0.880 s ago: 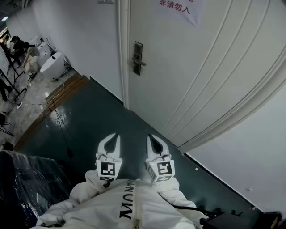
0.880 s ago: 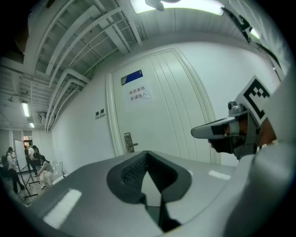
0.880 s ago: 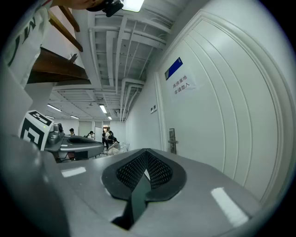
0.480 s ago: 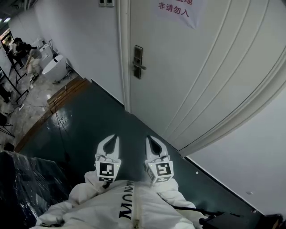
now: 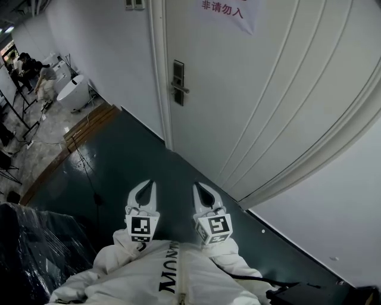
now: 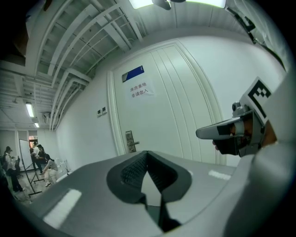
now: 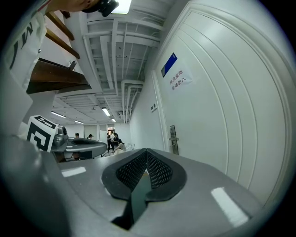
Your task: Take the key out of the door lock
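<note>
The white door (image 5: 256,89) carries a dark lock plate with a lever handle (image 5: 178,82), far ahead of both grippers. The same lock plate (image 6: 130,141) appears small in the left gripper view and small again as the lock plate (image 7: 173,138) in the right gripper view. A key is too small to make out. My left gripper (image 5: 147,186) and right gripper (image 5: 198,187) are held side by side low over the dark green floor, close to my body. Both are shut with nothing between the pads.
A paper sign (image 5: 229,11) hangs on the door. A black plastic-wrapped bulk (image 5: 30,250) sits at lower left. Cables run over the floor by a wooden step (image 5: 89,122). Farther left are a white tub (image 5: 70,89) and several people.
The head view has drifted slightly, so the door lock and sign sit a little further left. Both grippers keep their place and stay shut.
</note>
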`<state>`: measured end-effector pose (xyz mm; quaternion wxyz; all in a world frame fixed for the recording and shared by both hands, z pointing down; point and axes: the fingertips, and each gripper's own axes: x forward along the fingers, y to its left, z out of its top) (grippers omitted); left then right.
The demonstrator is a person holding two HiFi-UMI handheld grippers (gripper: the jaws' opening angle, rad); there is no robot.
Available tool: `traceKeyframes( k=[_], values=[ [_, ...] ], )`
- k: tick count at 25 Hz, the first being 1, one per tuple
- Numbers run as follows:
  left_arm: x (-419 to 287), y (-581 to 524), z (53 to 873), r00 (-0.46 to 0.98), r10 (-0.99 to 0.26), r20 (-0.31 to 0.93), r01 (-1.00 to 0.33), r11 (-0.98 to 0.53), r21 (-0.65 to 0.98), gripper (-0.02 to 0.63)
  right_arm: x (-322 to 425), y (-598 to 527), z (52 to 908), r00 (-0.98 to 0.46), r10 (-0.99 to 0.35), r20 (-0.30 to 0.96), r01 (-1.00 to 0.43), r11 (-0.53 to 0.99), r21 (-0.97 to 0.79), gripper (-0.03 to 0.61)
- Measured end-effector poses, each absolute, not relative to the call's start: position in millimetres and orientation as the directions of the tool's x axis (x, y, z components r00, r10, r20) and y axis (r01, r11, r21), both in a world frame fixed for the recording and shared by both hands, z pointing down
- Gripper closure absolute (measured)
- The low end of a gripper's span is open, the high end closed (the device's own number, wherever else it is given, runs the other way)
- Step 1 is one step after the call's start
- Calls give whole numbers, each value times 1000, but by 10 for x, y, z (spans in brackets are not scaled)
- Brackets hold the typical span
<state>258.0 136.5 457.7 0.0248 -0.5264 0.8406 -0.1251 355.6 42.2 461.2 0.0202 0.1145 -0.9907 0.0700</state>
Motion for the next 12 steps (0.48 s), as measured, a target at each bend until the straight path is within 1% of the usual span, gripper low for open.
traceKeyframes(
  k=[6, 12],
  values=[
    [2520, 1291, 4668, -453, -885, 106, -878, 422, -224, 614, 3517, 344, 4685, -974, -211, 82, -221, 966, -134, 580],
    [2287, 1203, 4736, -438, -892, 109, -884, 406, -231, 614, 3268, 261, 4735, -969, -227, 93, -238, 963, -128, 580]
  ],
)
